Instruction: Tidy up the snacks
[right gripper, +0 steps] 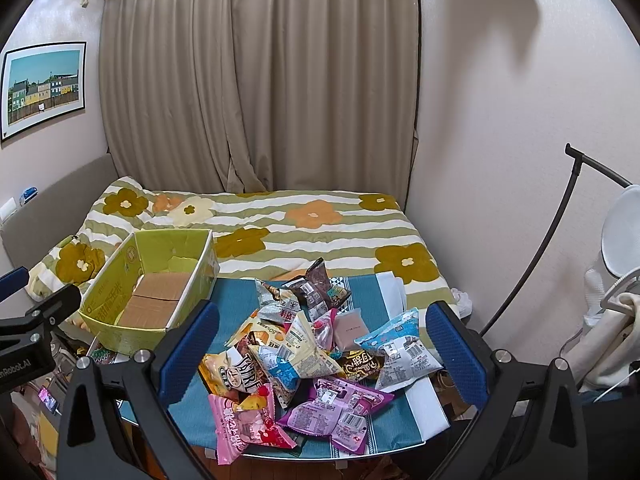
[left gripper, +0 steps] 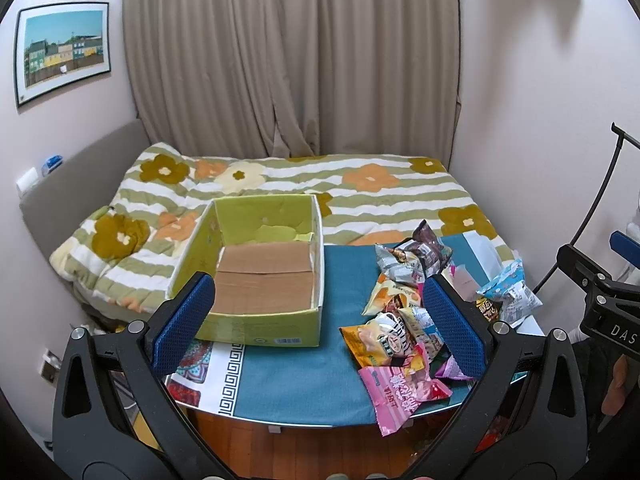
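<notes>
A green cardboard box stands on the left of a small table under a blue cloth; only its brown floor shows inside. A heap of snack packets lies to its right, with a pink packet at the front edge. My left gripper hangs open above the table's near side, nothing between its blue pads. My right gripper stands open above the heap, its fingers either side of it, holding nothing.
Behind the table lies a bed with a flowered striped quilt, and beige curtains hang behind it. A curved black stand and white laundry are at the right. Wooden floor shows below the table edge.
</notes>
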Motion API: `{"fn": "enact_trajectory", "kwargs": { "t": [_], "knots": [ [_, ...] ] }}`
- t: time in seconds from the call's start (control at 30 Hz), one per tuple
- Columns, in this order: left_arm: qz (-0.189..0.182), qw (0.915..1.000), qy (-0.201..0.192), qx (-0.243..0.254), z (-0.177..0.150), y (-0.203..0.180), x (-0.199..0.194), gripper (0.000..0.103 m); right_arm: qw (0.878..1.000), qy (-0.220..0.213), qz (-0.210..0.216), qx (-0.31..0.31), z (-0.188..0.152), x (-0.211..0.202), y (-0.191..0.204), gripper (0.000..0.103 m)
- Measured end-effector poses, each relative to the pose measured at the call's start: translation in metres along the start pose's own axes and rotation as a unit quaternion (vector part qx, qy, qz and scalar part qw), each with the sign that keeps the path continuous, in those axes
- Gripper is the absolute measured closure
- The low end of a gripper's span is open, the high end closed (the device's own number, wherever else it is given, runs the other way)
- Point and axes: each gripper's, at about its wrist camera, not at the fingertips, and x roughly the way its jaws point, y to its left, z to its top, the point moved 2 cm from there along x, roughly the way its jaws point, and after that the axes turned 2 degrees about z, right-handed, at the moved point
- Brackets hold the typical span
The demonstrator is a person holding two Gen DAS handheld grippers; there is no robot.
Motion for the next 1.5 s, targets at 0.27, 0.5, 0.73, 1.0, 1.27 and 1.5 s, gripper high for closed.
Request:
{"fn": "enact_trajectory", "kwargs": {
  "t": [0.27,0.5,0.73,1.0,1.27,1.5],
  "knots": [
    [-0.016,0.9998,0.015,-0.002,-0.004,0.006,0.01,0.0,1.0,0.0,-0.001,0.001,0.0,-0.001,0.0,0.0],
    [-0.061,0.9963,0.06,0.001,-0.023,0.01,0.041,0.0,1.0,0.02,-0.015,0.008,-0.016,0.002,-0.006,0.0],
    [-0.11,0.9849,0.133,-0.01,-0.053,0.003,0.095,0.001,0.998,0.055,-0.015,-0.002,-0.039,0.027,-0.016,0.0],
    [-0.147,0.9644,0.215,-0.042,-0.093,-0.018,0.173,0.001,0.993,0.105,0.039,-0.033,-0.061,0.091,-0.019,0.0],
    [-0.158,0.9461,0.276,-0.061,-0.122,-0.044,0.245,0.001,0.973,0.165,0.119,-0.105,-0.09,0.174,-0.007,0.0],
    [-0.162,0.9342,0.314,-0.049,-0.135,-0.069,0.281,0.001,0.949,0.2,0.178,-0.165,-0.105,0.226,0.001,0.0]
  ]
}}
